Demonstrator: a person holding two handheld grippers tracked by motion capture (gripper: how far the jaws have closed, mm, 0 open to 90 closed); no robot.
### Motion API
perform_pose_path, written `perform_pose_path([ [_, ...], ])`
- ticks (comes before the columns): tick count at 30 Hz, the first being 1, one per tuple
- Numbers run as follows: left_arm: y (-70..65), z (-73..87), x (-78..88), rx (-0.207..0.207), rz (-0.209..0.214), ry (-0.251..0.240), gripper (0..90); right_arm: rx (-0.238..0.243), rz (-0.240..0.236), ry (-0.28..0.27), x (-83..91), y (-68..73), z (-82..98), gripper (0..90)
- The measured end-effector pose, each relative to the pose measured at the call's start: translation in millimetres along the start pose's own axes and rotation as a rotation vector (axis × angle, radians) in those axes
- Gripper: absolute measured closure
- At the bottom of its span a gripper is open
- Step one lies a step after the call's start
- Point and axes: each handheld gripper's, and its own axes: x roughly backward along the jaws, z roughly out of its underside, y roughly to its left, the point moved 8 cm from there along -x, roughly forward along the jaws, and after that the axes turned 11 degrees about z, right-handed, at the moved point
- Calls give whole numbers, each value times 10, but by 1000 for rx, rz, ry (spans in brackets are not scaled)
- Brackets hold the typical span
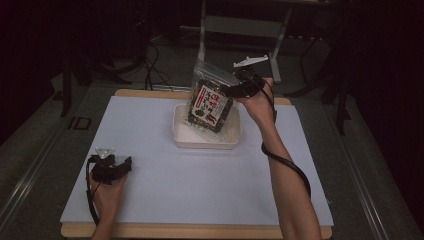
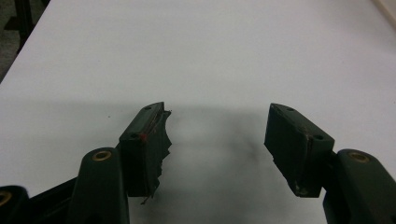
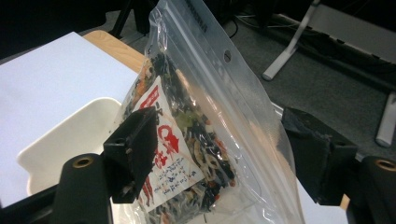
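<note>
- The right gripper [image 1: 239, 86] is up by the clear bag [image 1: 212, 100] of dried food, and its jaws stand wide apart. In the right gripper view the bag [image 3: 205, 140] sits between the two jaws, but the pads do not squeeze it.
- The bag stands tilted, with its bottom end down in the white tub [image 1: 185, 137] at the far middle of the table [image 1: 150, 190].
- The left gripper [image 1: 112, 167] rests low on the white table near the person's side (far from the tub). Its jaws are spread too, with nothing between them [image 2: 219, 144].
- What could go wrong: the bag is tall and leaning, and nothing pinches it now. I think it could tip over the tub's edge and flop onto the table.
- If the right gripper bumps the bag while pulling away, that could knock it out too.
- The bag has a white label [image 3: 163, 158] with big red writing and small dark print. It looks like Japanese, but I cannot read the words.
</note>
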Motion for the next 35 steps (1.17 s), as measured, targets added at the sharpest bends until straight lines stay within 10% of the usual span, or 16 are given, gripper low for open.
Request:
perform_pose_path([
  [22, 9, 1, 9, 1, 0, -1, 389, -23, -24, -72, 372, -185, 5, 301],
  [35, 7, 7, 1, -8, -18, 10, 366, -29, -100, -5, 614, -246, 613, 307],
])
